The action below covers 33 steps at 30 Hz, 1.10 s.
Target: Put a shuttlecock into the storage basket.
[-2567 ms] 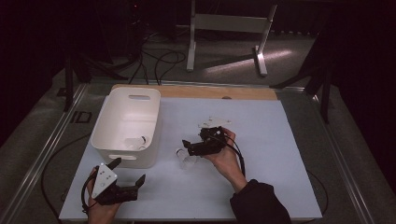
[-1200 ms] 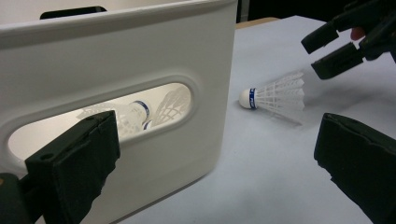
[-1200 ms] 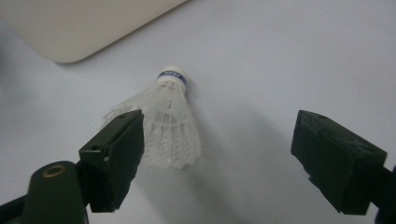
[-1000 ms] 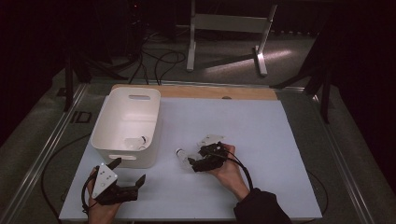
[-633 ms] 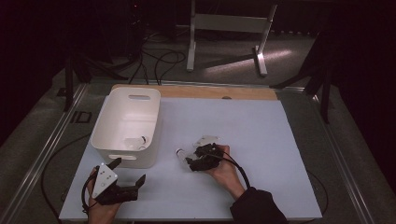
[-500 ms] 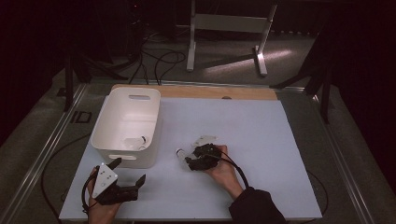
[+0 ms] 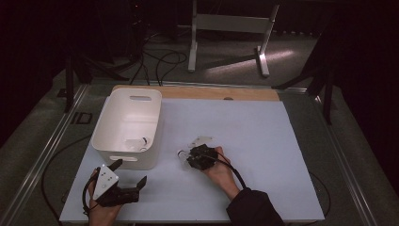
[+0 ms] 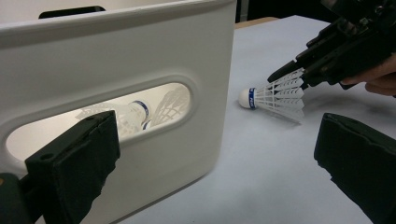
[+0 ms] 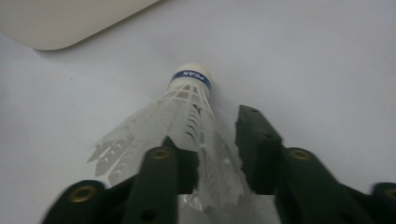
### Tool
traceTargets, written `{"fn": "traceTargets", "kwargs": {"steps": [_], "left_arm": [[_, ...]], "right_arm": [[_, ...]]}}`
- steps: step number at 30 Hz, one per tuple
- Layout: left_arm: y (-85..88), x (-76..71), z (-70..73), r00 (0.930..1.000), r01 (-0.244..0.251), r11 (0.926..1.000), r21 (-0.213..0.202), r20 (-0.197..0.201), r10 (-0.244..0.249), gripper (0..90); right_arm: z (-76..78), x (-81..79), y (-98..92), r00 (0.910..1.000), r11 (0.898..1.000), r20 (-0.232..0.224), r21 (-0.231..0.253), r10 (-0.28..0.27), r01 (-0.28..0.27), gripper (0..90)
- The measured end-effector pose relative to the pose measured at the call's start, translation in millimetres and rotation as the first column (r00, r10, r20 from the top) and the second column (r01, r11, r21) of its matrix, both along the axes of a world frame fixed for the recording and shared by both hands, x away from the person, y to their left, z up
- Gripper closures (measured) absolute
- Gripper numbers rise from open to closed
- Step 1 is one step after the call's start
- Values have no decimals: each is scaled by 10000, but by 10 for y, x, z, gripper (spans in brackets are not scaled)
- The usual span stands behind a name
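Note:
A white shuttlecock (image 7: 181, 154) with a blue band lies on the white mat, cork pointing at the bin; it shows too as the shuttlecock (image 9: 189, 100). My right gripper (image 7: 192, 159) is low over the mat, its jaws closed on the feather skirt, which is pinched in the right gripper (image 9: 212, 131). The left gripper view has that shuttlecock (image 8: 275, 93) with the right gripper (image 8: 299, 74) behind it. My left gripper (image 7: 129, 172) rests at the mat's front left, open and holding nothing, its jaws facing the bin's handle slot.
A white plastic bin (image 7: 110, 120) stands on the mat's left half with a couple of shuttlecocks (image 7: 136, 141) inside, visible through the handle slot (image 8: 100, 121). A wooden strip (image 7: 221, 93) edges the far side. Metal rails and cables run along the table's sides.
My right gripper came down and toward the front left to the shuttlecock on the mat and closed on its skirt. The left gripper stayed put.

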<state>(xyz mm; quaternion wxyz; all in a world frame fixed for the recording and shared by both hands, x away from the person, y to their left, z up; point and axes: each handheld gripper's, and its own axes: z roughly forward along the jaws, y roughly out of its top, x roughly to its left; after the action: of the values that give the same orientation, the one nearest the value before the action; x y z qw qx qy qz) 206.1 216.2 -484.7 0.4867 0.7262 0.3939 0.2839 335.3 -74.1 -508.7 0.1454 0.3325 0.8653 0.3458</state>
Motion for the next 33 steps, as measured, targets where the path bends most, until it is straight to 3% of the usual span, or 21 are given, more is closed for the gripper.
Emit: {"fn": "traceTargets", "kwargs": {"steps": [5, 8, 33], "left_arm": [[2, -1, 1, 10000, -1, 10000, -3, 9, 1, 6], [2, -1, 1, 10000, -4, 10000, -3, 8, 4, 6], [-2, -1, 0, 10000, 13, 10000, 17, 3, -13, 6]], "right_arm": [[3, 4, 17, 10000, 9998, -43, 205, 88, -87, 853], [12, 0, 15, 10000, 9995, 12, 301, 83, -83, 880], [127, -15, -46, 9989, 9954, 196, 866, -427, 408, 887]]}}
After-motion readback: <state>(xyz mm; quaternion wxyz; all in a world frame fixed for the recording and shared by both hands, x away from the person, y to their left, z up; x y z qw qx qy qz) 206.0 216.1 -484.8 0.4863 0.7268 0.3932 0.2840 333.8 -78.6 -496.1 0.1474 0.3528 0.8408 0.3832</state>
